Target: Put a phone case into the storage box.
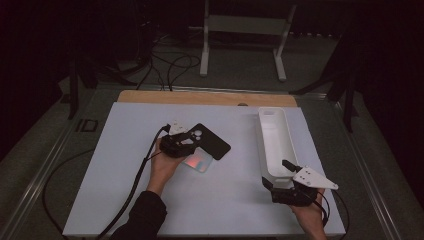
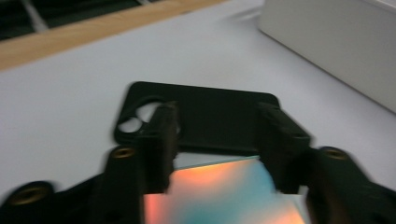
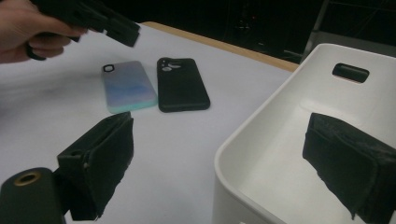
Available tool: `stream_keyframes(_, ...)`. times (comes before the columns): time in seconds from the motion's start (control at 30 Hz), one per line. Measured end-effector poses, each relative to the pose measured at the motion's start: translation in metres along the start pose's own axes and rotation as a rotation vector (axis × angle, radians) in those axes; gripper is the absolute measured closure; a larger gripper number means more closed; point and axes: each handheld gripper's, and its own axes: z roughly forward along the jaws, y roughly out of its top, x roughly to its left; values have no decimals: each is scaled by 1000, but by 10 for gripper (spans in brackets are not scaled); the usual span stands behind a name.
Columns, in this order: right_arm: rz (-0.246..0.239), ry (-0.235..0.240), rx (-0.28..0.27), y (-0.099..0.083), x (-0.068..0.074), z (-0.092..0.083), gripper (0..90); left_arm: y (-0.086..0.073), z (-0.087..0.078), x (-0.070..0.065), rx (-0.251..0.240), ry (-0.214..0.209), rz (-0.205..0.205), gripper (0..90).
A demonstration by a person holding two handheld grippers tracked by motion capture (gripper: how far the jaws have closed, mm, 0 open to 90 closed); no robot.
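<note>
A black phone case (image 1: pixel 214 142) and an iridescent phone case (image 1: pixel 198 161) lie side by side on the white board (image 1: pixel 120 195). My left gripper (image 1: pixel 186 141) hovers just over them. In the left gripper view its jaws (image 2: pixel 219 114) stand apart on either side of the iridescent case (image 2: pixel 219 196), without pressing it; the black case (image 2: pixel 215 114) lies beyond. My right gripper (image 1: pixel 278 175) is open at the near end of the white bin (image 1: pixel 274 135). One of its jaws is outside the bin wall (image 3: pixel 261 140) and the other over the inside, with the gripper (image 3: pixel 224 140) wide open.
The bin runs lengthwise along the right side of the board and holds nothing that I can see. A wooden table edge (image 1: pixel 205 97) shows beyond the board. A cable (image 1: pixel 135 185) trails from the left gripper across the board's left part.
</note>
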Motion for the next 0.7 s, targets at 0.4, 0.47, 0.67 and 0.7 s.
stream_keyframes(0.4, -1, 1, -1, 0, 0, 0, 89, -10, 40, -7, 117, -11, -23, 900)
stream_keyframes(0.47, 0, 1, 0, 0, 0, 0, 89, -10, 46, -9, 142, -9, -19, 900)
stream_keyframes(0.67, -1, 1, -1, 0, 0, 0, 89, -10, 53, -12, 182, -6, -8, 900)
stream_keyframes(0.7, 0, 1, -1, 0, 0, 0, 89, -10, 54, -12, 189, -6, -4, 900)
